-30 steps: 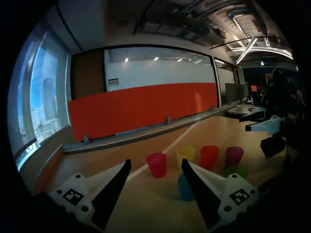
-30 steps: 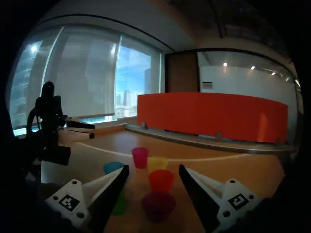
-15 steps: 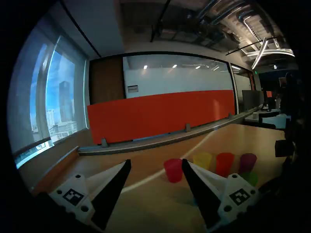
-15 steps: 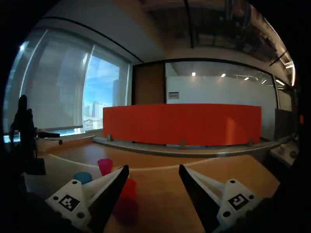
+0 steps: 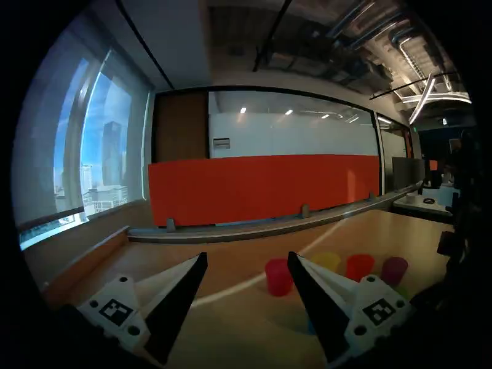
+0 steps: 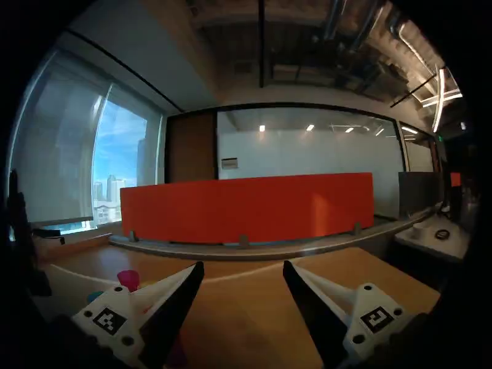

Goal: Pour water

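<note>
In the left gripper view my left gripper [image 5: 246, 255] is open and holds nothing. Past its fingertips a row of plastic cups stands on the wooden table [image 5: 246, 307]: a pink cup [image 5: 278, 277], a yellow cup [image 5: 329, 261] partly behind the right finger, an orange-red cup [image 5: 360, 266] and a purple cup [image 5: 394, 270]. Slivers of a blue cup [image 5: 310, 326] and a green cup [image 5: 403, 293] peek out beside that finger. In the right gripper view my right gripper [image 6: 242, 265] is open over bare wood. The pink cup [image 6: 129, 278] and blue cup [image 6: 95, 296] sit low left, beside its left finger.
An orange partition [image 5: 264, 187] on a grey rail runs along the table's far edge. Large windows [image 6: 67, 172] stand on the left. A desk with small items [image 6: 433, 237] lies at the right. A dark shape [image 5: 456, 243] sits at the right edge of the left gripper view.
Both views have swung and tipped upward. The cups slid right and lower in the left gripper view, and far left and low in the right gripper view, most now hidden by its left finger.
</note>
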The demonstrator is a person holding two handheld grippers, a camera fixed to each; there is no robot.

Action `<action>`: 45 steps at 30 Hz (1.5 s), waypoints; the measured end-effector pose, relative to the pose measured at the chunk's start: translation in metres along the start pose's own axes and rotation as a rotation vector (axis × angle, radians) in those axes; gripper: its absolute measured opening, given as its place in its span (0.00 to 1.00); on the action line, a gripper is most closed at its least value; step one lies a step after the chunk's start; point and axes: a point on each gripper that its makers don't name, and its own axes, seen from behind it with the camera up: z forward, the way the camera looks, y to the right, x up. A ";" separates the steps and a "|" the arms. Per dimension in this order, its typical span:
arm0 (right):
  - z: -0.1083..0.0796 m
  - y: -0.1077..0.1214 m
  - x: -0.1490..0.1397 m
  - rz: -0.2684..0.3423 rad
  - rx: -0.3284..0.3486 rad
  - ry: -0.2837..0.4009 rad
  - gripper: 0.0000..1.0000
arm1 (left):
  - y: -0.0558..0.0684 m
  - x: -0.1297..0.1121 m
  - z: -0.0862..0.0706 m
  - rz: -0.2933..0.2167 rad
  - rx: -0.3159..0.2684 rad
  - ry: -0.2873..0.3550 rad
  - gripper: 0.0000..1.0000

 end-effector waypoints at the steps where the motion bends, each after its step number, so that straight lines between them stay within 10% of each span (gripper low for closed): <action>1: 0.000 0.002 -0.001 0.001 -0.005 -0.001 0.99 | 0.000 0.000 0.000 -0.002 0.001 -0.001 0.97; 17: -0.010 0.031 -0.022 0.000 -0.108 -0.015 0.99 | -0.005 -0.008 -0.005 -0.020 0.066 0.016 0.97; 45: -0.016 0.017 0.008 -0.029 -0.125 -0.003 0.99 | -0.027 -0.036 -0.021 0.025 0.212 0.049 0.97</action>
